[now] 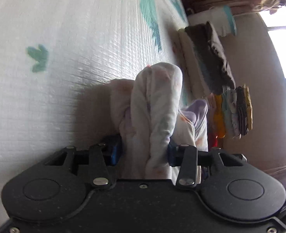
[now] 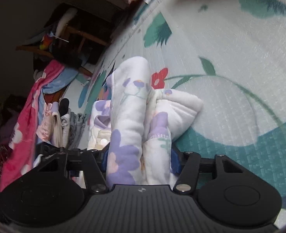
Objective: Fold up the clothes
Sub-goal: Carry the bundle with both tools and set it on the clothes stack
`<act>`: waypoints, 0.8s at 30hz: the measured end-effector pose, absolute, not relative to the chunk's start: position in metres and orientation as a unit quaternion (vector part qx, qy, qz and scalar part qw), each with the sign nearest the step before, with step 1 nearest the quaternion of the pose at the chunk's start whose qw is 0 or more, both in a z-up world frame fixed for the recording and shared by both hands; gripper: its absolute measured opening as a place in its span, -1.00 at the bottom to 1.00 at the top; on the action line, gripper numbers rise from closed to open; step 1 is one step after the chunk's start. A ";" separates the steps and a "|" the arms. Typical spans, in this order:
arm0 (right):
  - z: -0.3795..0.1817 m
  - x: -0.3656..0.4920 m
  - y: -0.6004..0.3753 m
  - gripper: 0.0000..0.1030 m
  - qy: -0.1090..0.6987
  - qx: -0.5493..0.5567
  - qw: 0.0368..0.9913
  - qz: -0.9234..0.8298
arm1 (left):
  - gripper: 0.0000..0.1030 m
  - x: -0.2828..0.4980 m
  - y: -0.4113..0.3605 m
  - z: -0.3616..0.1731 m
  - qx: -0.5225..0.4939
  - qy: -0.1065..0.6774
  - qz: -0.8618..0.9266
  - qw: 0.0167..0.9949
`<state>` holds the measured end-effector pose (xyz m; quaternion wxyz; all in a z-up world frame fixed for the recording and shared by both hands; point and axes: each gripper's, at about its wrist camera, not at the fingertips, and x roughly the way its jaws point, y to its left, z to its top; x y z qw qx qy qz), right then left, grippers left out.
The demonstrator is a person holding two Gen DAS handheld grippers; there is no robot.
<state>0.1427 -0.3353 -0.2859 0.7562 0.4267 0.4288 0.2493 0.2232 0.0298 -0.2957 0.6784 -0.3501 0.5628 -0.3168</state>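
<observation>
two handheld grippers each grip a bunched fold of the same soft white garment (image 2: 127,116), printed with purple flowers, above a quilted white floor mat (image 1: 55,97) patterned with teal leaves and a red flower. in the left wrist view, the left gripper (image 1: 144,151) has its blue-padded jaws pinching a thick upright roll of the pale fabric, which rises straight ahead of the camera and hides much of the mat behind it; a lilac cuff (image 1: 197,108) of the same garment shows just to the right of the roll. in the right wrist view, the right gripper (image 2: 139,161) likewise has its jaws closed onto two side-by-side rolls of the cloth, with a purple-trimmed sleeve end (image 2: 160,124) tucked between them and a rounded white lump of the garment resting on the mat just beyond. a stack of folded clothes (image 1: 234,112) in yellow, grey and dark tones (seen edge-on) sits near the edge of the mat in the left view, with a dark brown item (image 1: 214,56) lying on more folded pieces behind it. in the right view, a pink flowered cloth (image 2: 26,120) and a row of small folded garments (image 2: 65,124) lie to the left of the held fabric.
</observation>
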 end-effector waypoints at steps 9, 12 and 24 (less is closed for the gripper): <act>-0.217 0.071 -0.448 -0.03 0.278 0.502 0.800 0.176 | -0.22 0.268 -0.137 -0.207 -0.227 0.578 -0.477 0.622; -0.191 0.032 -0.495 -0.03 0.211 0.513 0.824 0.113 | -0.22 0.274 -0.221 -0.188 -0.183 0.567 -0.541 0.594; -0.123 -0.099 -0.631 -0.03 -0.010 0.480 0.867 -0.135 | -0.22 0.233 -0.519 -0.131 -0.041 0.485 -0.729 0.480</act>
